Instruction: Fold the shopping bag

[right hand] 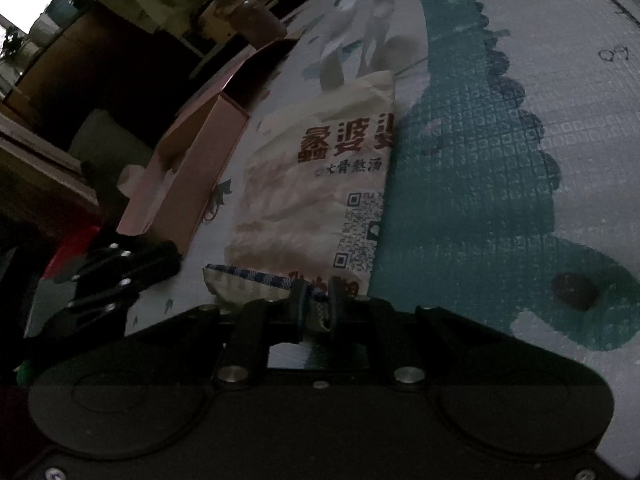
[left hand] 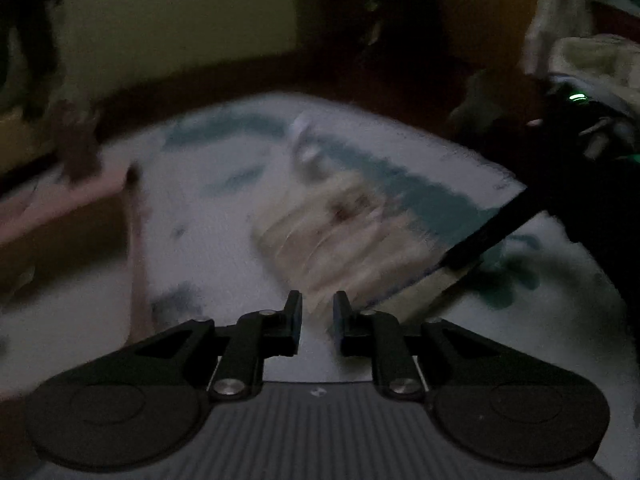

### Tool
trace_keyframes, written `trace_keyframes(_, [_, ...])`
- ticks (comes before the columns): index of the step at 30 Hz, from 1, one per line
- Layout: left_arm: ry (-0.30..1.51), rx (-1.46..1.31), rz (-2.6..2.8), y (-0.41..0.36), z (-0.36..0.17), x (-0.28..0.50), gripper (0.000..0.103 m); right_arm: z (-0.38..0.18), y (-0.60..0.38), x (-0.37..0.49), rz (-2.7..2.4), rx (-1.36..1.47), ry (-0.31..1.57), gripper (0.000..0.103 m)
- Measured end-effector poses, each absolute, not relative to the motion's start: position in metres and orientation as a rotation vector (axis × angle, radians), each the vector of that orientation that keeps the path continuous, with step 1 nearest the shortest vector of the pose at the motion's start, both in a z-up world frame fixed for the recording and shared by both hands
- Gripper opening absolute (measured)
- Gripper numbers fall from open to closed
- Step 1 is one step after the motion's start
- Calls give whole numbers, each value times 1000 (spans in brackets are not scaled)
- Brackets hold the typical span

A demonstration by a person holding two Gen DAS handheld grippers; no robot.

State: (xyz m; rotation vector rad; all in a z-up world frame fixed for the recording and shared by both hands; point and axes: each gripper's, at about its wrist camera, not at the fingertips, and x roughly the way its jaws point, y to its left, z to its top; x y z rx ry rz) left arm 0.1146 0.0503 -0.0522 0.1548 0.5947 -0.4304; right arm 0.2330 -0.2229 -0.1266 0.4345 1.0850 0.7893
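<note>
Nearest item, right-wrist view: right gripper (right hand: 318, 307), black, two-fingered, jaws closed on the near hem of the shopping bag, where a blue-and-white checked trim shows between the pads.

Floor mat (right hand: 500, 168): largest item; pale grey, textured in small squares, printed with a teal scalloped shape and small handwritten marks near its far edge. It carries everything listed below.

Shopping bag (right hand: 320, 184): cream plastic, lying flat on the mat, lengthwise away from the right gripper; dark red printed characters across the upper part, square codes along its right side, white handles (right hand: 362, 28) spread at the far end. In the left-wrist view it appears as a motion-blurred cream patch (left hand: 336, 232) ahead of the fingers.

Pink box (right hand: 188, 176): open-topped cardboard, just beside the bag's left edge.

Left gripper (left hand: 317, 314): black, jaws a little apart, nothing between the pads; off the bag. Seen also at the left of the right-wrist view (right hand: 120, 276).

Dark pebble-like object (right hand: 576, 290): small, brownish, on the teal print, well apart from the bag.
</note>
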Motion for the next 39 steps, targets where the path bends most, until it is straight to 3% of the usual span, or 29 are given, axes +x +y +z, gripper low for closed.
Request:
trace_keyframes(10, [629, 124, -467, 0, -97, 134, 15, -124, -220, 227, 764, 445, 1078, 5])
trace_keyframes(14, [635, 126, -459, -4, -103, 136, 15, -109, -228, 221, 691, 385, 998, 10])
trace_keyframes(19, [674, 83, -463, 0, -101, 145, 15, -72, -203, 187, 726, 29, 756, 10])
trace_keyframes(25, [675, 67, -484, 4, -101, 143, 15, -98, -146, 166, 785, -234, 745, 8])
trace_keyframes(39, [693, 51, -412, 37, -97, 133, 15, -106, -162, 168, 741, -155, 731, 3])
